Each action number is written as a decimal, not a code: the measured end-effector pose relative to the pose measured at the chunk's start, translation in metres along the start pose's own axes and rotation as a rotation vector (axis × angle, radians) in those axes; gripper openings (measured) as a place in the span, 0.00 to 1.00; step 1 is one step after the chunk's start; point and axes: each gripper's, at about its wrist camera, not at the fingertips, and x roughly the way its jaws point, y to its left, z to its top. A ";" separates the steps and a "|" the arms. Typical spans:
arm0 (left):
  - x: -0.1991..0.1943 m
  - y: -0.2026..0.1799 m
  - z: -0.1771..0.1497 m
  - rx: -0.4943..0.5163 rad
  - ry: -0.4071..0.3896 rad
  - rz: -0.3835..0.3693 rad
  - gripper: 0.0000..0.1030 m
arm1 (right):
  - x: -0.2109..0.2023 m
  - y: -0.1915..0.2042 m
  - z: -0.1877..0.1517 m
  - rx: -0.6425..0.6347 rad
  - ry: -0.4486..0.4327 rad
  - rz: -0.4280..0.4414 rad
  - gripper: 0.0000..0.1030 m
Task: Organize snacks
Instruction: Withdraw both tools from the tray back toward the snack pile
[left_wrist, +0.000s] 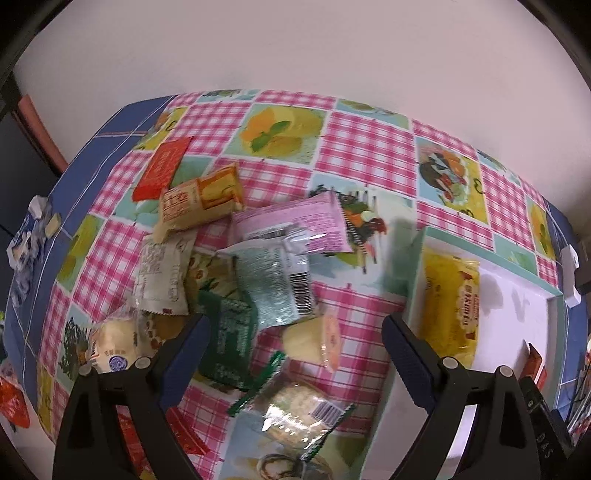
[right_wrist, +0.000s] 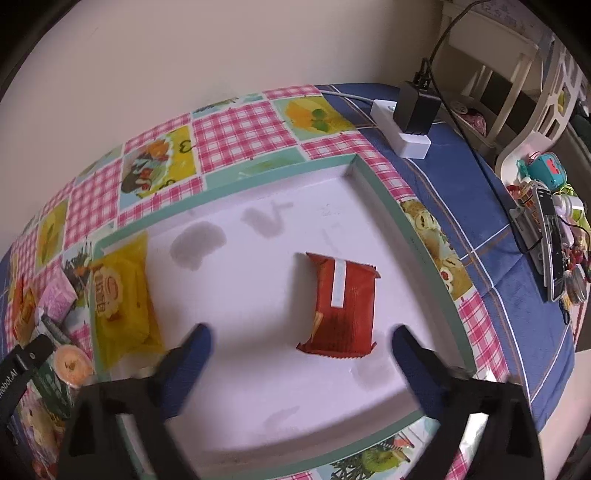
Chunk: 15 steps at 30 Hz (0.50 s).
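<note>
The right tongs (right_wrist: 299, 341) stand wide apart, gripping nothing, over a shallow white tray with a teal rim (right_wrist: 388, 206). A red snack packet (right_wrist: 341, 306) lies flat on the tray floor between the two blue pads, touching neither. A yellow snack packet (right_wrist: 122, 299) rests against the tray's left wall, well apart from the red one.

The left tongs (left_wrist: 295, 332) are also spread open and empty, hanging above a loose heap of snacks on the counter's checked fruit-print cloth (left_wrist: 369, 147), just left of the tray. Under them lie a small jelly cup (left_wrist: 314, 339) on its side, a silvery-green packet (left_wrist: 277, 284), a dark green wrapper (left_wrist: 229, 332) and a clear-wrapped cracker (left_wrist: 299, 410). Farther back sit a pink packet (left_wrist: 295, 225), an orange biscuit packet (left_wrist: 203, 195) and a red sachet (left_wrist: 164, 168)
</note>
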 end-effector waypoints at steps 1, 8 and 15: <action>0.000 0.004 -0.001 -0.007 0.001 0.001 0.92 | 0.000 0.000 -0.001 -0.004 0.001 0.001 1.00; -0.009 0.020 -0.007 -0.032 -0.011 -0.011 0.98 | -0.012 0.009 -0.017 -0.046 -0.011 0.022 1.00; -0.018 0.044 -0.024 -0.075 -0.016 -0.016 0.98 | -0.028 0.023 -0.032 -0.100 -0.041 0.039 1.00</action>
